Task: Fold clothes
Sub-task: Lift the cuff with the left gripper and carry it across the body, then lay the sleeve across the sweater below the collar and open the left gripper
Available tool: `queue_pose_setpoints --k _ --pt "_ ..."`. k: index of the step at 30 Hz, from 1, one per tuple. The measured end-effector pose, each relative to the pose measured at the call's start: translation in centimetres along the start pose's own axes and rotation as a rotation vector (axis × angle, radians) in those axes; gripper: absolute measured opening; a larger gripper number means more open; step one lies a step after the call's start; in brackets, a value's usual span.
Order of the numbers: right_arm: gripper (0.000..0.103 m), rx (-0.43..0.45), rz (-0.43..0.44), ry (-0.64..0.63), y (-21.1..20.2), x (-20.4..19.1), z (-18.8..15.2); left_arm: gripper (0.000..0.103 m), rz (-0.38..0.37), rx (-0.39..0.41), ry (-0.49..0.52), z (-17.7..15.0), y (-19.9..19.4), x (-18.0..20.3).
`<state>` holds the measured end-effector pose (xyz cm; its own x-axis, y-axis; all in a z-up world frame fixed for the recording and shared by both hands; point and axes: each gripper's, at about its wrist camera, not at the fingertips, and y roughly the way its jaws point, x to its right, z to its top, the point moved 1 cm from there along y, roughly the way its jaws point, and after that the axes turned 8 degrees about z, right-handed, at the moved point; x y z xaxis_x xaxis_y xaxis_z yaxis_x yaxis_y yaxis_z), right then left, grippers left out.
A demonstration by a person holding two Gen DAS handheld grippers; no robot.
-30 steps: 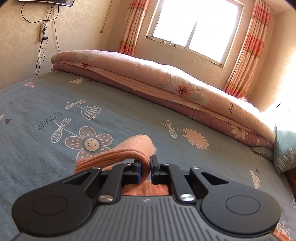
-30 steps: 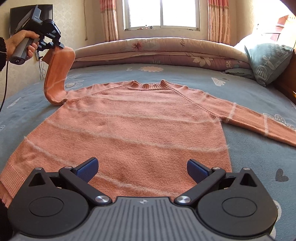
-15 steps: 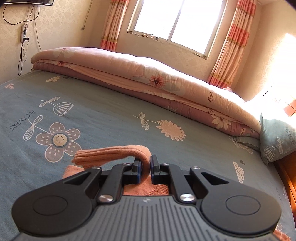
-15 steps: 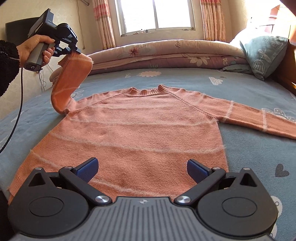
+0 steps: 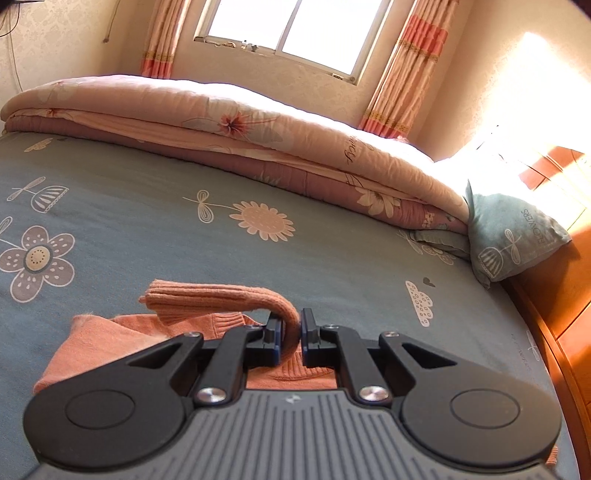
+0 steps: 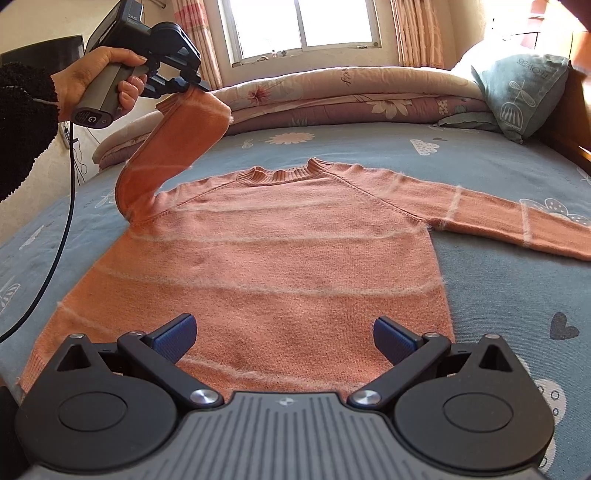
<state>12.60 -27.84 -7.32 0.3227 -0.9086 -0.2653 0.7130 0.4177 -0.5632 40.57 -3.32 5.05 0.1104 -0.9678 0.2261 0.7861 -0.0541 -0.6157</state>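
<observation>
Your left gripper (image 6: 192, 86) is clamped on the sleeve cuff (image 6: 192, 107); lay it flat across the sweater (image 6: 258, 258). Your right gripper (image 6: 283, 338) hangs apart, holding nothing; pin the hem.

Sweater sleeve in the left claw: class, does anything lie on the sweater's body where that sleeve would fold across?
Nothing visible does. The left claw holds the sleeve raised; the sweater's body lies bare.

A home bedroom: a bed (image 6: 480, 280) in a flowered blue sheet, a folded quilt (image 5: 229, 122) and pillow (image 5: 513, 236) beyond the fingers, curtains (image 5: 406, 70) framing a sunlit window (image 5: 291, 33).
</observation>
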Motion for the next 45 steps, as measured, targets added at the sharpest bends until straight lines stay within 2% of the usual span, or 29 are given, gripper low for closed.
queue_pose_setpoints --k 6,9,17,19,27,31,41,42,43,44,45 --pt "0.103 0.001 0.005 0.018 -0.1 0.3 0.1 0.008 -0.046 -0.054 0.051 -2.6 0.9 2.4" --pt "0.103 -0.019 -0.007 0.024 0.2 0.4 0.0 0.008 -0.044 -0.081 0.084 -4.2 1.7 3.2" --pt "0.103 -0.029 -0.013 0.028 0.4 0.5 0.0 0.008 -0.05 -0.153 0.09 -7.2 4.4 4.4" --pt "0.103 -0.03 -0.009 0.029 0.4 0.5 0.0 0.008 -0.05 -0.152 0.083 -7.0 4.7 4.6" --pt "0.103 -0.038 -0.007 0.028 0.6 0.5 0.0 0.008 -0.03 -0.023 0.032 -2.8 4.3 4.8" --pt "0.103 -0.044 -0.011 0.022 0.7 0.6 0.1 0.008 -0.029 -0.011 0.036 -2.6 5.2 5.5" --pt "0.103 -0.039 -0.007 0.037 0.5 0.9 0.1 0.008 -0.029 -0.128 0.153 -8.7 9.3 8.3" --pt "0.103 -0.039 -0.007 0.038 0.5 0.9 0.1 0.009 -0.032 -0.134 0.167 -9.1 9.4 8.6" --pt "0.103 -0.041 -0.008 0.039 0.6 1.0 0.1 0.013 -0.036 -0.151 0.186 -9.5 9.5 8.9" --pt "0.103 -0.043 -0.008 0.04 0.6 1.0 0.1 0.023 -0.039 -0.166 0.203 -9.8 9.6 9.2" --pt "0.103 -0.046 -0.008 0.042 0.6 1.0 0.1 0.026 -0.043 -0.179 0.216 -10.0 9.6 9.5"
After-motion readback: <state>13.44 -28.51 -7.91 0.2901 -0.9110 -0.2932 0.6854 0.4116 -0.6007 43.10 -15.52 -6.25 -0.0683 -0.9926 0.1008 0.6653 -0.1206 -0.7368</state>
